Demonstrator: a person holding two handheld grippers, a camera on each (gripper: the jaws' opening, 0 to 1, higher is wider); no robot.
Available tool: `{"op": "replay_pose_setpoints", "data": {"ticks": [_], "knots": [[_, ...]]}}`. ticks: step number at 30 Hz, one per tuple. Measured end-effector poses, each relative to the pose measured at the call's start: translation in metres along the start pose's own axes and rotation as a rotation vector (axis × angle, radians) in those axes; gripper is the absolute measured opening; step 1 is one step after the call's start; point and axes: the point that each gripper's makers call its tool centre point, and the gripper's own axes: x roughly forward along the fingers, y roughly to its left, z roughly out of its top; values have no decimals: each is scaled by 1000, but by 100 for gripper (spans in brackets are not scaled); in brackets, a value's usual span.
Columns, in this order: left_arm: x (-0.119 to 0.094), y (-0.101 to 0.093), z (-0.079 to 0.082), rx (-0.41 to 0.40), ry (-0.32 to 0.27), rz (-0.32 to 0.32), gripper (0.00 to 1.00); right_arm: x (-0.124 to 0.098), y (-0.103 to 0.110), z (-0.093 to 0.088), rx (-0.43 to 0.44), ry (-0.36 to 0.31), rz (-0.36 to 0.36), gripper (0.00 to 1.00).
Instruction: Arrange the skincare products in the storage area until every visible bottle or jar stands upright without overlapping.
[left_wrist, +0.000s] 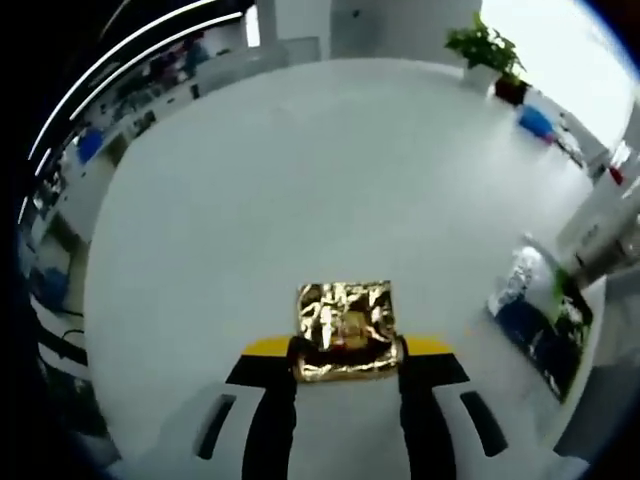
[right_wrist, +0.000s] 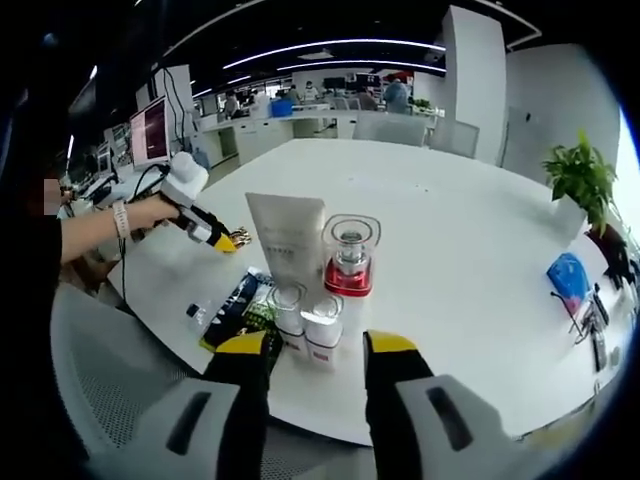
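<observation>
Skincare things are standing on the white tabletop (right_wrist: 480, 250): a white tube (right_wrist: 287, 237), a clear jar with a red base (right_wrist: 350, 258), and two small white bottles (right_wrist: 308, 325) in front. The left tool (left_wrist: 346, 352) is squeezing a shiny gold packet (left_wrist: 346, 330). The right tool (right_wrist: 316, 352) is hanging open near the bottles, holding nothing.

White round table (right_wrist: 480, 250), bearing: white tube (right_wrist: 287, 238) standing upright; clear jar with red base (right_wrist: 351, 258) sitting just beside it; two small white jars (right_wrist: 308, 328) standing touching each other, just beyond the right gripper's fingertips; dark flat packets (right_wrist: 232, 308) lying off the left finger; blue pouch (right_wrist: 572, 277) and potted plant (right_wrist: 583, 185) resting well beyond the right finger.
</observation>
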Motion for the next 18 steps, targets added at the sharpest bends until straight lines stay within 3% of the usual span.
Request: {"op": "replay_pose_setpoints", "data": {"ticks": [8,18], "knots": [[0,-5,-1,138,-5,-83,36,-2,2,5,5,-18,4,43],[-6,-20,-6,230,6,-148,36,-6,2,8,8,-24,-2,57]]}}
